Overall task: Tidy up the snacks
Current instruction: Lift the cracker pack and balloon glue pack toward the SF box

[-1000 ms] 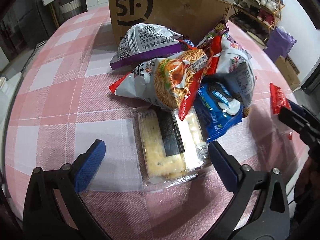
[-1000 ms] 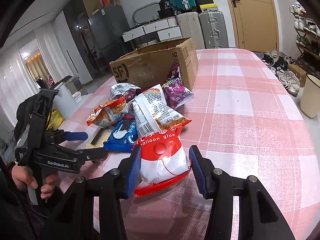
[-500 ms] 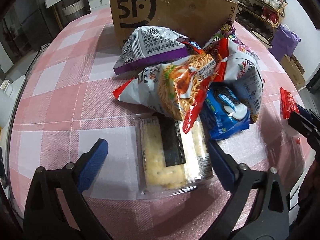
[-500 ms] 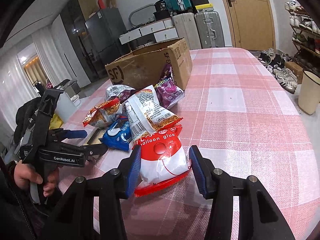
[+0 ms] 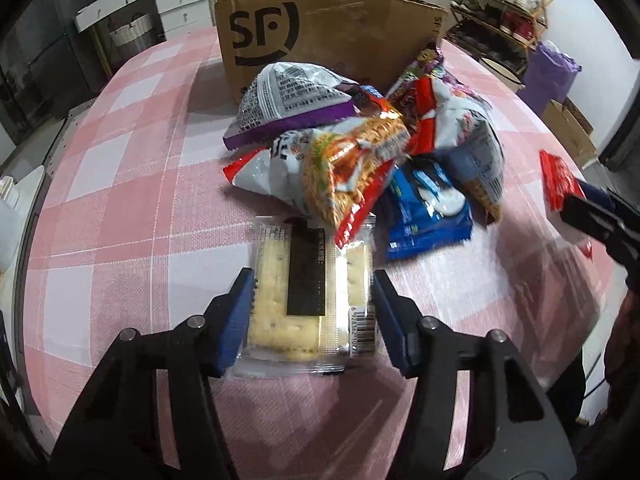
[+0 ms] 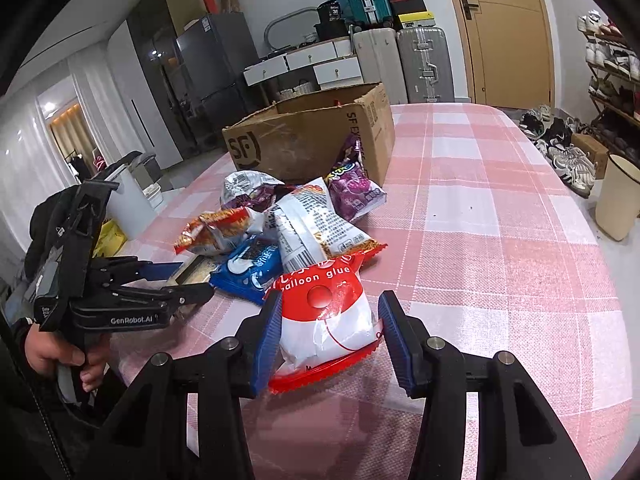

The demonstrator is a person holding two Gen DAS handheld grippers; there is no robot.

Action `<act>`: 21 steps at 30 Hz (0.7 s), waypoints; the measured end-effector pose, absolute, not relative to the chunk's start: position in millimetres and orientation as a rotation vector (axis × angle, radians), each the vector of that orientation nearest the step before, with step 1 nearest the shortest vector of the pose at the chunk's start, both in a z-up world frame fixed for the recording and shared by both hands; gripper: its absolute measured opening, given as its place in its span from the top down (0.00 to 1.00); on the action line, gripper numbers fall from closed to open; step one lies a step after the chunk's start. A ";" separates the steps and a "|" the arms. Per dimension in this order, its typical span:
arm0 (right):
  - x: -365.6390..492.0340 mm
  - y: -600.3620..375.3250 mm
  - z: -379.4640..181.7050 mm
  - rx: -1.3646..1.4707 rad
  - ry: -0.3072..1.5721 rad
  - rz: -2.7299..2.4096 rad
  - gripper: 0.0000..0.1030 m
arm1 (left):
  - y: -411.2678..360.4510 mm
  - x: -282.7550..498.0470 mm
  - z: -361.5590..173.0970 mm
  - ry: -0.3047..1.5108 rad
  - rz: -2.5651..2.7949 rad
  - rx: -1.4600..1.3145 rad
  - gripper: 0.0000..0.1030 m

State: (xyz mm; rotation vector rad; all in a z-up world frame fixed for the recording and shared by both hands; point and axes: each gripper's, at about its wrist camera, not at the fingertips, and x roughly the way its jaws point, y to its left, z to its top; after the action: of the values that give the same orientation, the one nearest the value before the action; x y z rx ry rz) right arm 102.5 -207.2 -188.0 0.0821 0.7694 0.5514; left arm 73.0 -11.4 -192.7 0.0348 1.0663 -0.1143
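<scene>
Under noodle bag (image 5: 352, 168), cracker pack (image 5: 312, 292) half-hidden

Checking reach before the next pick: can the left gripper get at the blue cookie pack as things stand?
Probably not yet: the left gripper is closing around the cracker pack, and a noodle bag overlaps the blue cookie pack.

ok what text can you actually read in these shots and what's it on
"SF" logo: cardboard box
"SF EX…", cut off: box side
"balloon glue": red and white packet in the right gripper
"GenRobot.AI": left gripper
Barcode digits on the cracker pack and small print on the snack bags: too blurred to read.
</scene>
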 end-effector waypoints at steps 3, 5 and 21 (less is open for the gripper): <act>102.3 -202.0 -183.6 0.066 0.765 0.555 0.53 | -7.1 62.5 -192.4 1.061 -0.125 0.032 0.47; 102.6 -199.4 -180.0 0.066 0.761 0.559 0.53 | -2.0 59.9 -191.0 1.057 -0.126 0.018 0.47; 96.6 -185.1 -162.5 0.045 0.734 0.581 0.53 | 20.6 33.8 -157.6 0.994 -0.155 -0.036 0.46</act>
State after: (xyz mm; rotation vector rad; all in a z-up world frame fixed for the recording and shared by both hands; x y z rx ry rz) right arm 96.6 -185.1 -162.5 0.0446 0.7343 0.5807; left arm 33.8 20.6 -157.6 -0.0361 0.9938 -0.1552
